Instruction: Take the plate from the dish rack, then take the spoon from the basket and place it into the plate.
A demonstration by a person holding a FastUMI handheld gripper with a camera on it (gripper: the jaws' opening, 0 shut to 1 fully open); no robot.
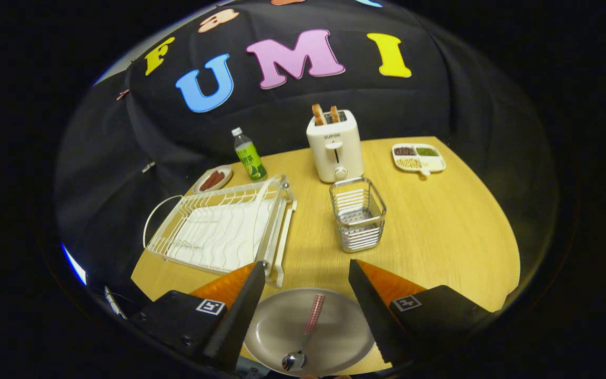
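A grey round plate (pixel 334 331) lies flat on the wooden table, under and between my fingers. A spoon (pixel 305 332) with a checked red-and-white handle and a shiny metal bowl rests in the plate, its bowl toward me. My gripper (pixel 307 276) hangs above the plate, open, nothing between its fingers. Just beyond the left finger stands the white wire dish rack (pixel 219 226), with no plate in it. The metal mesh basket (pixel 358 213) stands ahead of the right finger and looks empty.
A white toaster (pixel 334 145) with two bread slices stands behind the basket. A green-labelled bottle (pixel 249 155) and a small dish of sausages (pixel 212 179) sit behind the rack. A divided white tray of beans (pixel 418 157) lies at the far right of the table (pixel 450 231).
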